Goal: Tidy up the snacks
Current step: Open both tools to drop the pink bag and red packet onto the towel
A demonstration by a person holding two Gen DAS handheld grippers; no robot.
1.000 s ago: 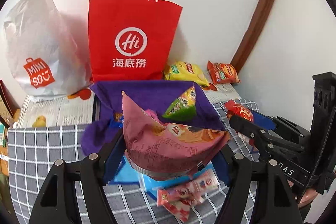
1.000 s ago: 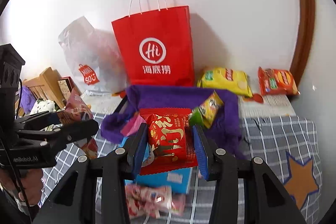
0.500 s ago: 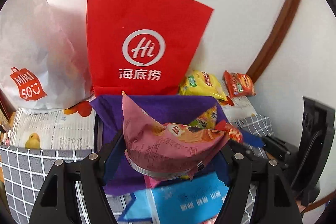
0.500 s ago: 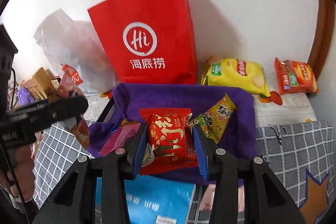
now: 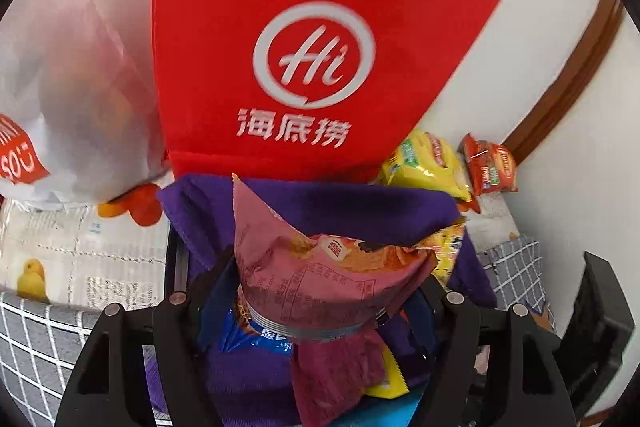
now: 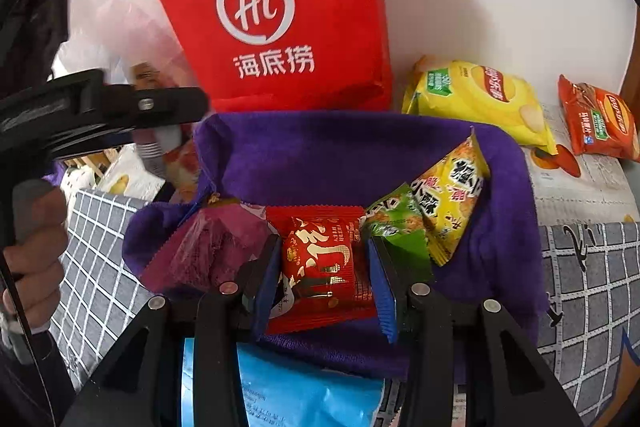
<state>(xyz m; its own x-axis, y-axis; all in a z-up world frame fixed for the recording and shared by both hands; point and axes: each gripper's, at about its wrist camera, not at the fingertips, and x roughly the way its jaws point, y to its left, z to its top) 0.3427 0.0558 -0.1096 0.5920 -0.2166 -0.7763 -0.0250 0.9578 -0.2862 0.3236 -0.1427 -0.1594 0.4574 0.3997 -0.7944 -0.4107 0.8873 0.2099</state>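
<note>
We hold a pink snack bag point(image 5: 320, 279) pinched between the fingers of our left tool point(image 5: 320, 311), above the purple-lined basket point(image 5: 360, 203). A red snack packet point(image 6: 320, 267) sits clamped in our right tool point(image 6: 324, 275) over the same basket, between a magenta packet point(image 6: 208, 251) and a green-and-yellow packet point(image 6: 436, 203) lying inside. Behind the basket stands a red paper bag point(image 6: 280, 7); yellow point(image 6: 476, 99) and orange chip bags point(image 6: 600, 119) lie right of it.
</note>
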